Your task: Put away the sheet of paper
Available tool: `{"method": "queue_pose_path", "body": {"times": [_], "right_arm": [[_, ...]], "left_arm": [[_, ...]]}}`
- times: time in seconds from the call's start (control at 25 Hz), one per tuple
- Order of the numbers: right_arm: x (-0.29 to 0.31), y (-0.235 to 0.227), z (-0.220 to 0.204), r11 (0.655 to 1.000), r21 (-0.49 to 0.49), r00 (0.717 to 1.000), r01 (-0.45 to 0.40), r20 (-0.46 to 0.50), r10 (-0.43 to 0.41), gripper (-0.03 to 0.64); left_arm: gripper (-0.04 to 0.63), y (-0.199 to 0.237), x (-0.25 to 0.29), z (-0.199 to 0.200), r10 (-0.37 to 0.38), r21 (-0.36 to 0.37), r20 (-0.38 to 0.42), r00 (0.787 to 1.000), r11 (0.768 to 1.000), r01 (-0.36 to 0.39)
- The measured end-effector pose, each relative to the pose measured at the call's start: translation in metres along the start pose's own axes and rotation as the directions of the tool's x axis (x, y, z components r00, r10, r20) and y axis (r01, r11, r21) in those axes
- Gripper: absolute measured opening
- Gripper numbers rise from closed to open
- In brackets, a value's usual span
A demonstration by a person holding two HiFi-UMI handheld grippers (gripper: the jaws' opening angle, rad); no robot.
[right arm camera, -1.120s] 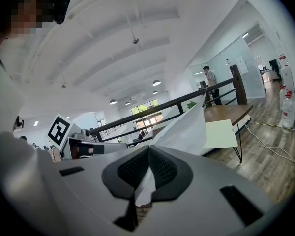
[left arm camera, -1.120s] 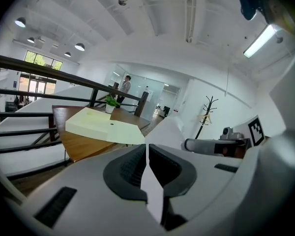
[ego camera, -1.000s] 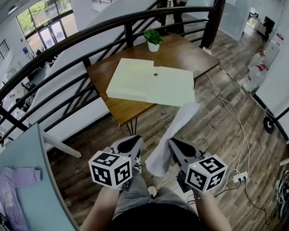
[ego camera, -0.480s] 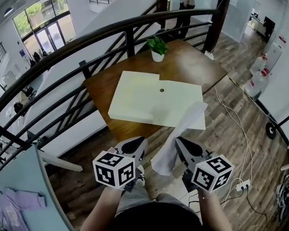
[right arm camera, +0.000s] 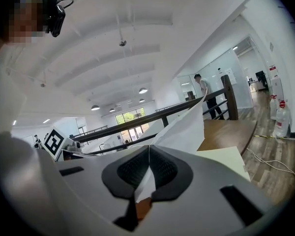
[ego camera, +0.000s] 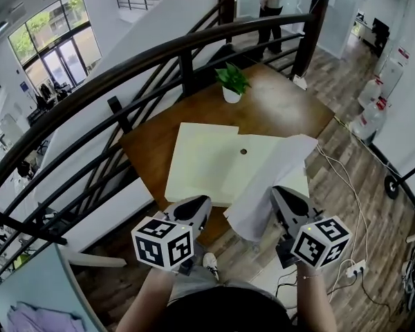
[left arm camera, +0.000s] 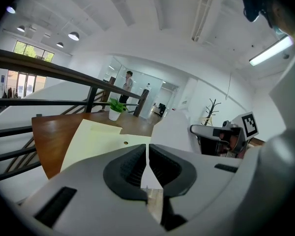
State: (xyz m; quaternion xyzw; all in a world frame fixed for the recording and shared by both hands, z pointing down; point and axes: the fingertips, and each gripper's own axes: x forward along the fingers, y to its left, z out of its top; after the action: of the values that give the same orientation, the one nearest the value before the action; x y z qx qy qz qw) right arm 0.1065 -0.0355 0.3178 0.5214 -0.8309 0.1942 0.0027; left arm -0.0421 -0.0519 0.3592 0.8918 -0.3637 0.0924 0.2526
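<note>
A white sheet of paper is pinched at its lower corner by my right gripper, whose jaws are shut on it. The sheet curls up and forward over the near right edge of the wooden table. In the right gripper view the paper rises out from between the closed jaws of the right gripper. My left gripper hangs level to the left, shut with nothing seen in it. In the left gripper view the left gripper points at the table, with the paper to its right.
Large pale yellow sheets with a small dark spot cover the table's middle. A potted plant stands at its far edge. A dark curved railing runs behind the table. Cables and water bottles are on the floor at right. A person stands beyond.
Both grippers have moved forward toward the table, the right one carrying the paper. The sheet's top now overlaps the table's near right edge.
</note>
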Motion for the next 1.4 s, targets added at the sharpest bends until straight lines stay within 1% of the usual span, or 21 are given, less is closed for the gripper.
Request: {"method": "queue_pose_path", "body": {"times": [0.24,0.4,0.52,0.64,0.88,1.04,1.4], "right_arm": [[0.034,-0.004,0.012,0.999,-0.002,0.999,0.038,0.022,-0.038,0.028],[0.050,-0.005,0.012,0.999,-0.001,0.999,0.048,0.011,-0.048,0.028],[0.061,-0.004,0.012,0.999,0.012,0.999,0.042,0.013,-0.043,0.028],[0.070,0.000,0.008,1.000,0.027,0.999,0.017,0.028,-0.018,0.028],[0.082,0.003,-0.004,0.999,0.047,1.000,0.003,0.001,-0.003,0.028],[0.087,-0.013,-0.002,0.997,0.075,1.000,0.009,-0.006,-0.008,0.028],[0.100,-0.049,0.003,0.995,0.104,1.000,0.004,-0.029,-0.001,0.028]], "left_arm": [[0.031,0.030,0.017,0.017,-0.040,-0.004,-0.008,0.999,0.999,0.040],[0.031,0.037,0.027,0.020,-0.075,-0.033,-0.016,0.997,0.997,0.074],[0.031,0.041,0.034,0.018,-0.087,-0.043,-0.031,0.996,0.995,0.085],[0.031,0.046,0.036,0.016,-0.088,-0.036,-0.043,0.995,0.996,0.086],[0.031,0.055,0.040,0.017,-0.077,-0.053,-0.039,0.996,0.996,0.075],[0.031,0.058,0.049,0.018,-0.068,-0.064,-0.041,0.997,0.996,0.066],[0.031,0.063,0.069,0.012,-0.035,-0.107,-0.075,0.997,0.994,0.027]]}}
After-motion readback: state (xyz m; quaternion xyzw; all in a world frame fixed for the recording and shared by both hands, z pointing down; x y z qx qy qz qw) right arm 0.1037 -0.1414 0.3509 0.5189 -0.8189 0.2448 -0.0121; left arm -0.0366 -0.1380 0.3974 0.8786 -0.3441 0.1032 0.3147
